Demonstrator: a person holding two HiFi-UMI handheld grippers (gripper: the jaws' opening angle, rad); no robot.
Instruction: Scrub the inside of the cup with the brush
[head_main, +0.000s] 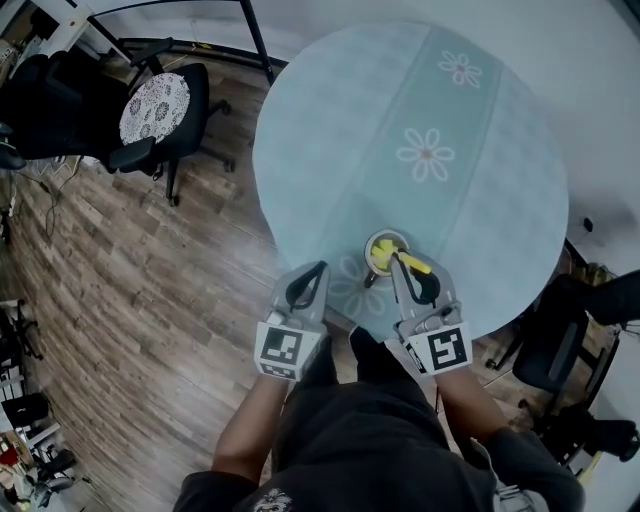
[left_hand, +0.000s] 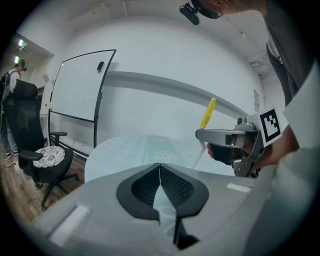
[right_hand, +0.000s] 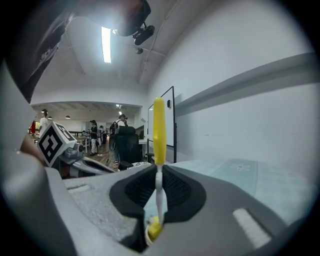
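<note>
A small cup (head_main: 384, 239) stands on the round table (head_main: 330, 130) near its front edge. My right gripper (head_main: 400, 264) is over it, shut on the brush (head_main: 413, 265). The brush has a yellow handle (right_hand: 159, 131) and a thin white shaft (right_hand: 159, 192) clamped between the pads; its yellow head (right_hand: 154, 230) points down and shows inside the cup in the head view. My left gripper (head_main: 317, 270) hangs left of the cup, apart from it. In the left gripper view, the left gripper (left_hand: 160, 167) is shut with nothing in it, and the right gripper (left_hand: 227, 142) shows beside it.
The table wears a pale teal cloth with daisy prints (head_main: 425, 155). A black office chair with a patterned seat (head_main: 155, 105) stands on the wooden floor at the left, another dark chair (head_main: 555, 345) at the right. A whiteboard (left_hand: 80, 95) stands behind the table.
</note>
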